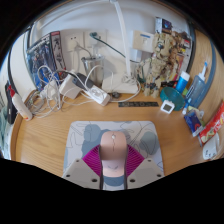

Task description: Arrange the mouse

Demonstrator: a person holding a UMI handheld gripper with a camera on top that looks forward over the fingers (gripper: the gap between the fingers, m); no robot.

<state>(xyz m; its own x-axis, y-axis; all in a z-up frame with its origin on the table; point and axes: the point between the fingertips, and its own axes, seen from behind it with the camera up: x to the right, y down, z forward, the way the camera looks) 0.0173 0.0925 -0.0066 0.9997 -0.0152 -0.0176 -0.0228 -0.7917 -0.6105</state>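
A pale pinkish-beige mouse sits between my gripper's fingers, with both magenta pads pressing against its sides. The mouse hangs over or rests on a grey mouse pad that lies on the wooden desk just ahead of the fingers; I cannot tell whether the mouse touches the pad. The mouse's rear end is hidden between the fingers.
A white power strip with a tangle of cables lies beyond the pad to the left. A black bar and a blue cup stand behind the pad, with colourful packets to the right. A wall closes off the back.
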